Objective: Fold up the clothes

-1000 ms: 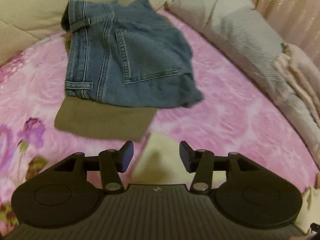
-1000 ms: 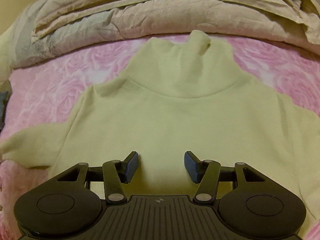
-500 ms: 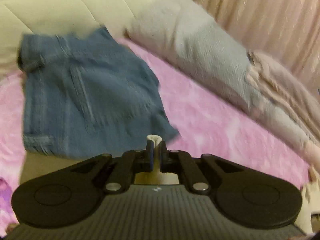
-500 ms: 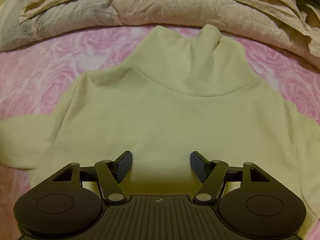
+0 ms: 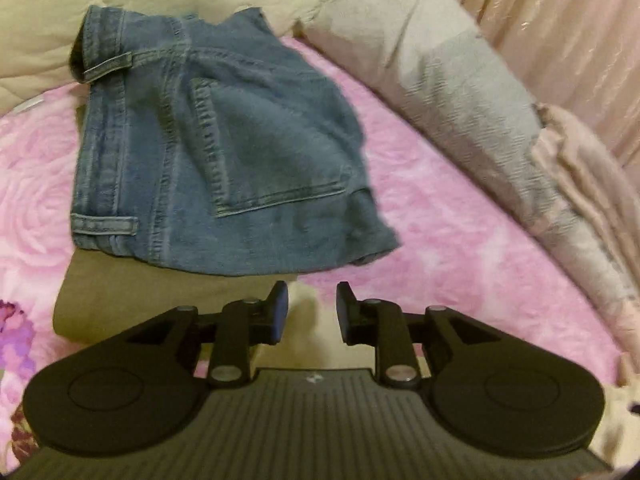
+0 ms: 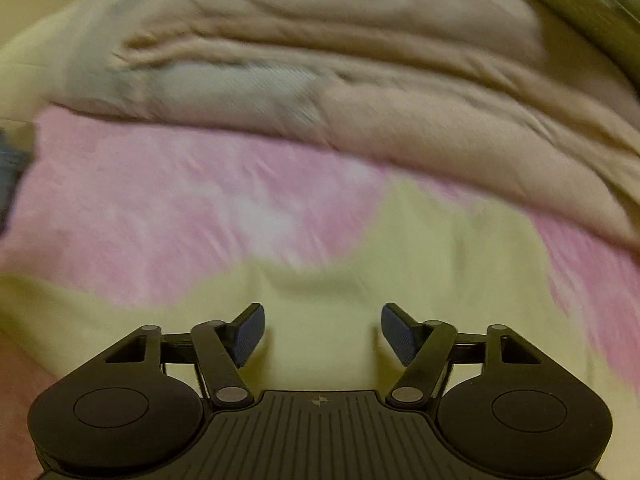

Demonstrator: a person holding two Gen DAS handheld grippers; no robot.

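Observation:
A pale yellow turtleneck sweater lies on the pink floral bed cover; the right wrist view is blurred. My right gripper hovers open over the sweater, nothing between its fingers. In the left wrist view, folded blue jeans rest on a folded olive garment. My left gripper is open just in front of that stack. A bit of the pale yellow sweater shows below its spread fingers, not pinched.
A rolled grey and pink blanket runs along the right side of the bed, with a curtain behind. A cream quilt lies beyond the jeans. Piled beige bedding borders the far side in the right wrist view.
My left gripper was shut on a fold of yellow cloth half a second ago and has since opened and let it go. The right gripper swung left and forward, staying open.

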